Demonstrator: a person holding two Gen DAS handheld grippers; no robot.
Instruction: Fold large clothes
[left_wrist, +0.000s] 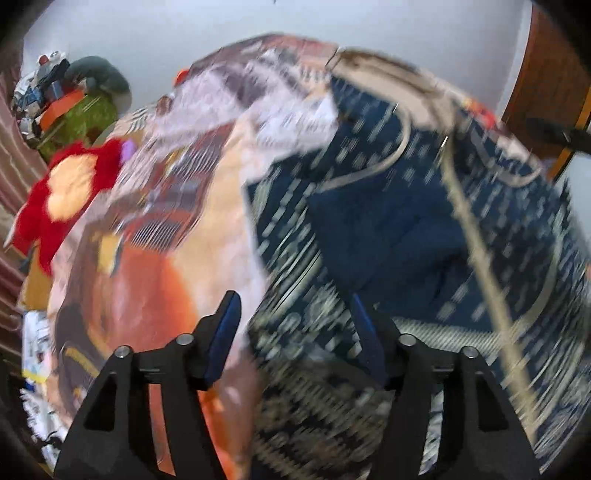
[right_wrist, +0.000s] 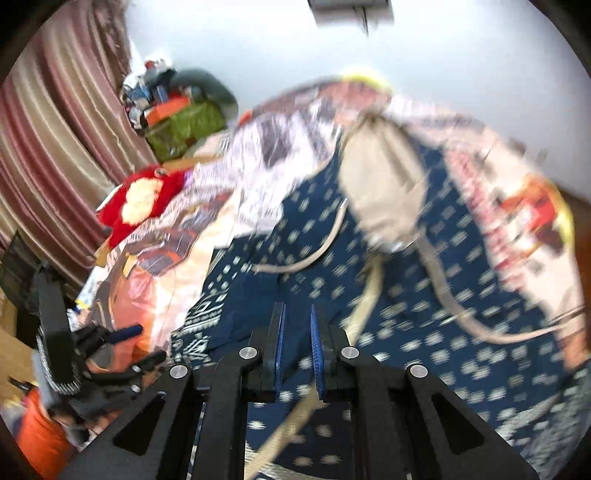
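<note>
A large navy garment with a white print and beige trim lies spread on the patterned bedspread; the left wrist view is motion-blurred. My left gripper is open, with the garment's patterned edge between its fingers. In the right wrist view the same garment fills the middle, with a beige lining patch at its far end. My right gripper stands with its jaws close together over navy cloth and a beige strap; whether it grips them is unclear. The left gripper shows at the left edge.
A red and yellow plush toy lies at the bed's far left, also in the right wrist view. A green box with clutter stands by striped curtains. A wooden door is at right.
</note>
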